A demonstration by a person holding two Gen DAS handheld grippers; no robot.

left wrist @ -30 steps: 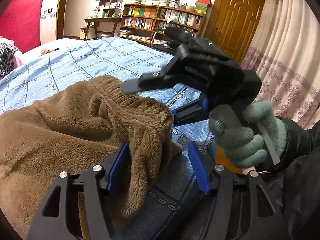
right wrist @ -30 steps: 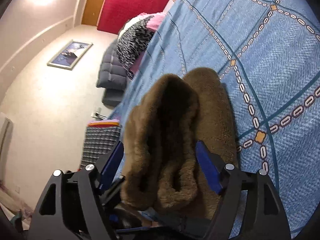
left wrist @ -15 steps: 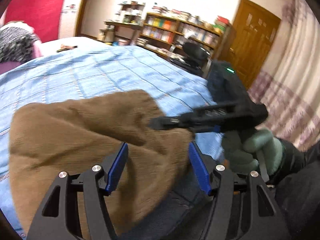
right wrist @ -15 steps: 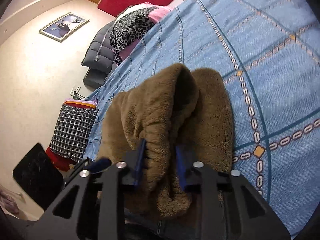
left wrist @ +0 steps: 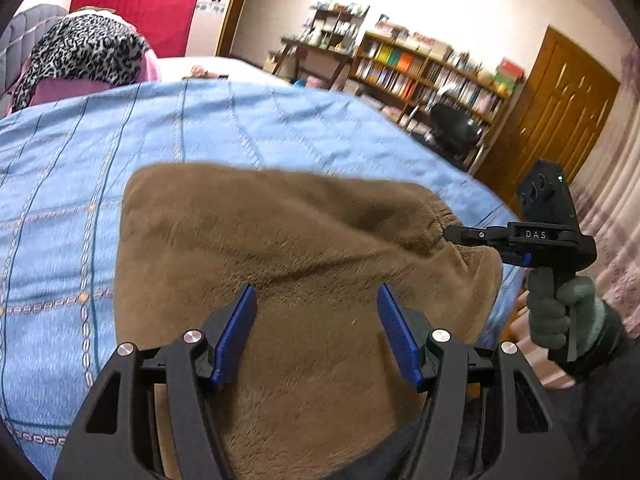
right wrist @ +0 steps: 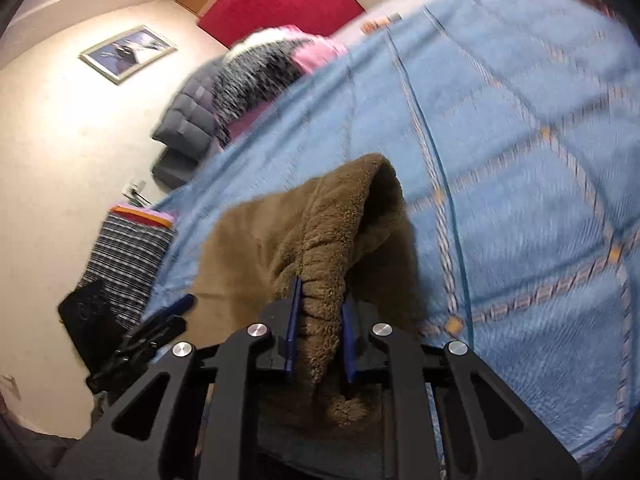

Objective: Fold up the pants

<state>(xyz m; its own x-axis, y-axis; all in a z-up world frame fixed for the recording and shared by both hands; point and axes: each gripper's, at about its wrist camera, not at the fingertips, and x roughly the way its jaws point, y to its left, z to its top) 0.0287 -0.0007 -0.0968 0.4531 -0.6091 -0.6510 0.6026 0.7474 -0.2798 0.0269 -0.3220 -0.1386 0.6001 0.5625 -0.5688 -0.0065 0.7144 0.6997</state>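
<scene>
Blue bedspread (left wrist: 280,128), gripper-pinched pants (right wrist: 320,320)

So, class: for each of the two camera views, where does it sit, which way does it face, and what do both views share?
Left wrist: sits on the left gripper, jaws open, facing across the fuzzy brown fleece pants toward the wooden bookshelf; a green-gloved hand holds the right gripper.
Right wrist: sits on the right gripper, shut on the pants' hem, facing the framed picture.
Shared: the pants and the blue patterned bedspread.
</scene>
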